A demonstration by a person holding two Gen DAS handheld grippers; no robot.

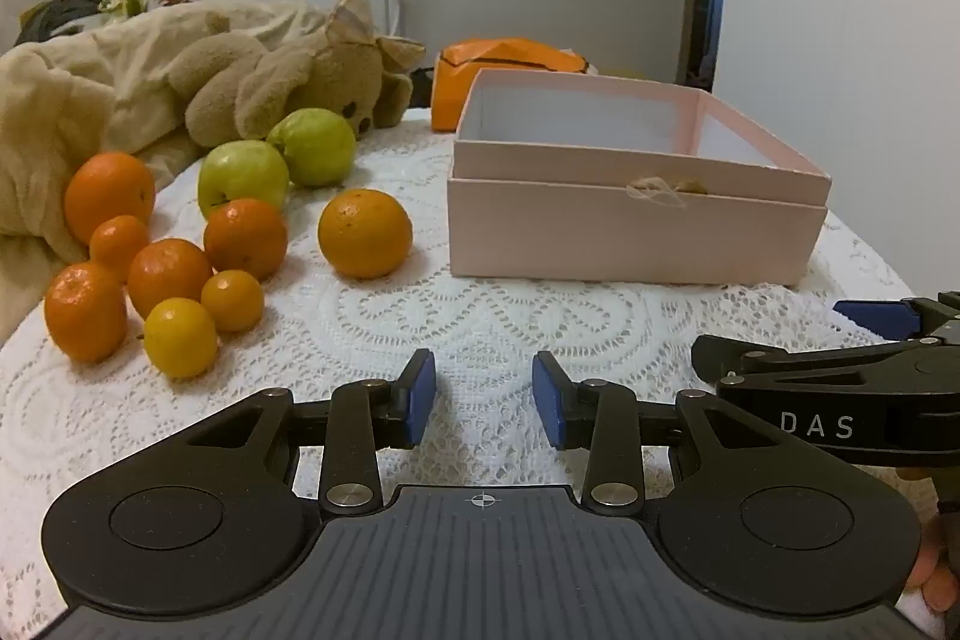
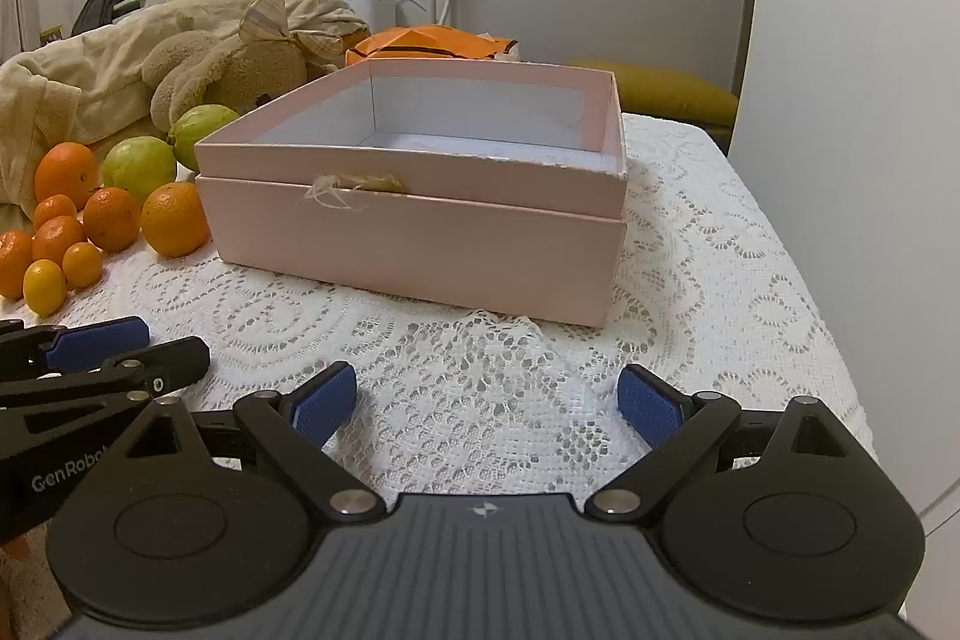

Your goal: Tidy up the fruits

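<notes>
A pile of fruit lies at the left of the lace-covered table: several oranges and mandarins, with one large orange (image 1: 365,232) apart from the rest, a small yellow citrus (image 1: 180,337), and two green apples (image 1: 243,176). The pile also shows in the right wrist view (image 2: 111,218). An open, empty pink box (image 1: 636,232) (image 2: 414,244) stands to the right. My left gripper (image 1: 485,403) is open and empty above the cloth, short of the fruit. My right gripper (image 2: 486,403) is open wide and empty in front of the box.
A beige teddy bear (image 1: 282,82) and a blanket lie behind the fruit. An orange bag (image 1: 504,61) sits behind the box. The table's right edge (image 2: 840,340) curves off near the wall. Each gripper shows at the other's side.
</notes>
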